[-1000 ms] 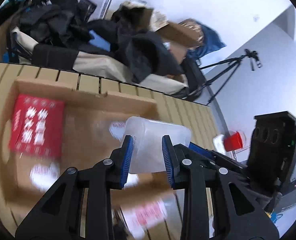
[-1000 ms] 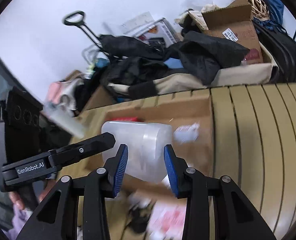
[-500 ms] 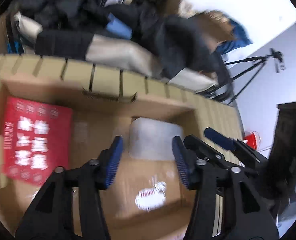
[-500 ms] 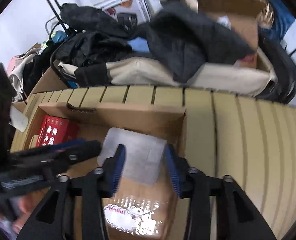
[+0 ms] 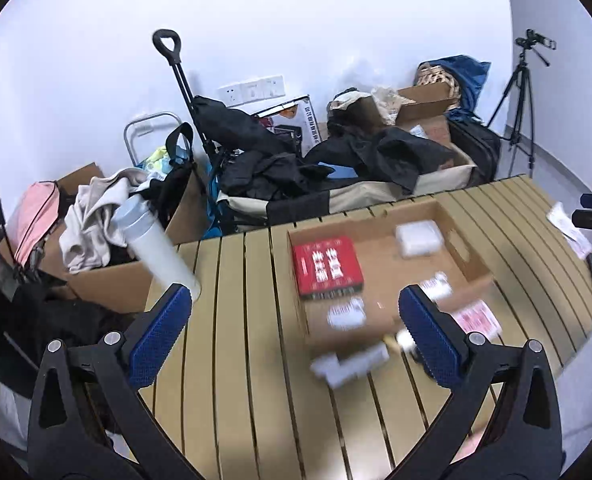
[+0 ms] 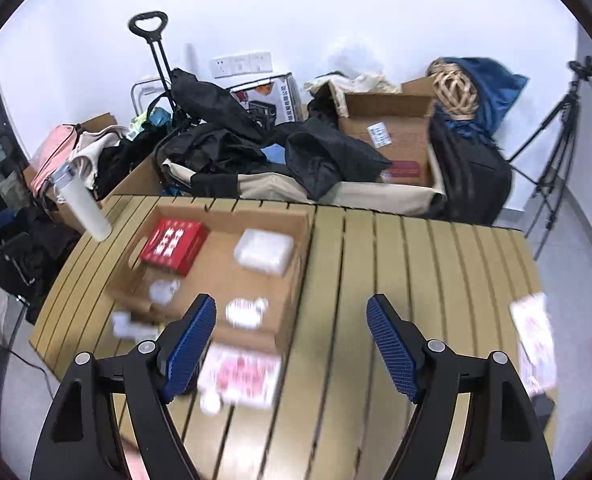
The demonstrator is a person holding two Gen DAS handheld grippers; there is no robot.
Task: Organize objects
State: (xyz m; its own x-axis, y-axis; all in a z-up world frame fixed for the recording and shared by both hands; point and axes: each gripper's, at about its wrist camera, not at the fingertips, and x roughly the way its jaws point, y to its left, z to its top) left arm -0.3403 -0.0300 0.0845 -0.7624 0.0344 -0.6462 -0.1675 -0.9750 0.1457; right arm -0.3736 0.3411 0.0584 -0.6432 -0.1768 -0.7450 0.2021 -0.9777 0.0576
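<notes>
2 grippers hang wide apart and empty above the table: the left gripper and the right gripper. Just below the right one lies a pink packet, likely light and limp, best pinched at an edge. Ahead sits the box, with the clear tub at its far side beside a red carton. The tub looks light, stiff and slick; grip its short sides. 1 second ago both grippers held it; now it rests inside.

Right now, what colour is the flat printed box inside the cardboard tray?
Red with white characters, on the flat printed box; the left wrist view shows it best.
</notes>
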